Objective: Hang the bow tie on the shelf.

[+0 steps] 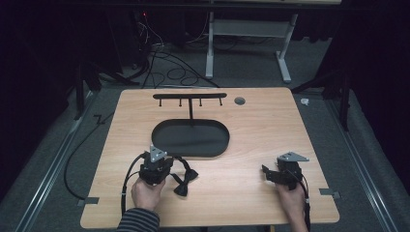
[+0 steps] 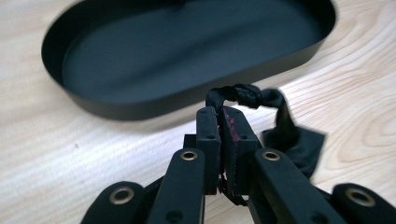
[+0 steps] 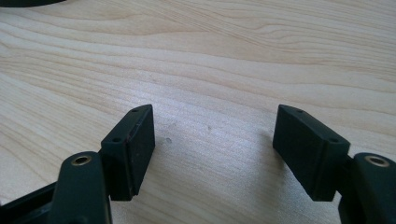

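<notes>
Seen from the high view: a light wooden table (image 1: 251, 145) carrying a black oval tray (image 1: 191, 138) near its middle, with a thin black post rising behind it to a black hook rail (image 1: 189, 96) and a small round grey grommet (image 1: 240, 101) off to that rail's right. Left hand-held gripper (image 1: 155, 162) gripped in the left hand (image 1: 147, 192) just in front of the tray's near rim, pressed together on the black strap of a black bow tie (image 1: 186, 181). Bow itself lying on the wood just to the right of that gripper, strap looping up from it toward the jaws. In the left gripper view: jaws closed on the knotted strap (image 2: 238, 95), dark cloth of the bow hanging to the right and down, tray (image 2: 187, 100) close beyond the tips. Right hand-held gripper (image 1: 274, 175) well apart at the table's near right, held in the right hand (image 1: 292, 198), low over bare wood. In the right gripper view: jaws spread wide, nothing between them, tips just above the grain of the table (image 3: 210, 70).
</notes>
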{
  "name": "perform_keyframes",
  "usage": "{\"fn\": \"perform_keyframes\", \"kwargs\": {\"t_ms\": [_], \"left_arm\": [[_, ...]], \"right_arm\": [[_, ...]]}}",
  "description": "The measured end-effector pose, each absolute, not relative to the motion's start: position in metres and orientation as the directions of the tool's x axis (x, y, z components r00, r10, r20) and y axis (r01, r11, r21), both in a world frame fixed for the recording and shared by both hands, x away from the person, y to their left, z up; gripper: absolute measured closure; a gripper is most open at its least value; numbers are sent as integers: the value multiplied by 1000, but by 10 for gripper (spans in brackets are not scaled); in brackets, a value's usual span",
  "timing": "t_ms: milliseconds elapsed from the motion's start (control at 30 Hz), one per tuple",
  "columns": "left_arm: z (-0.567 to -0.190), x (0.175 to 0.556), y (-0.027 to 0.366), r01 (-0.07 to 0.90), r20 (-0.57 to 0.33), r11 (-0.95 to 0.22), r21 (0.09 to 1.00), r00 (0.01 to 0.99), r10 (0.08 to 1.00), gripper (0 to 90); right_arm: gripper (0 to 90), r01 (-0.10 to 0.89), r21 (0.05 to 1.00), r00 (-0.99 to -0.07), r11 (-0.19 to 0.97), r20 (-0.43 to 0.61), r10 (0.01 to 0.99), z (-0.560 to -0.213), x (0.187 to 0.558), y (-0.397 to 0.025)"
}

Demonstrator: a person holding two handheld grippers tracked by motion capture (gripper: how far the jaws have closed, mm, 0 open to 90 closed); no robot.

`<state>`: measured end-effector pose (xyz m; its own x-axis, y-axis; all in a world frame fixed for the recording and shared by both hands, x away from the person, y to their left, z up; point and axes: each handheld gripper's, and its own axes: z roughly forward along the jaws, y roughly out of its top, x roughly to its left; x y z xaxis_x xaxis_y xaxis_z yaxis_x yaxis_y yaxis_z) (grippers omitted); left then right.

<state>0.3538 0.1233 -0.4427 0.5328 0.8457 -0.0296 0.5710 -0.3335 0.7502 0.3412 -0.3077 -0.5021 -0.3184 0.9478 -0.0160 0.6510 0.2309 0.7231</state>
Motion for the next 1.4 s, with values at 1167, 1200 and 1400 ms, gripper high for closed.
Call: {"fn": "perform_keyframes", "kwargs": {"t_ms": [1167,1200,1400], "left_arm": [[-375,383,149,512,-77,-251,822,535,841,855],[-373,385,150,512,-76,-250,822,534,842,855],[-367,396,152,510,-75,-245,825,527,846,855]], "right_arm": [[306,650,722,-328,237,-15,945,-502,341,-307],[306,650,722,-328,237,-14,944,-502,341,-307],[306,651,722,-327,235,-13,945,-502,341,-307]]}}
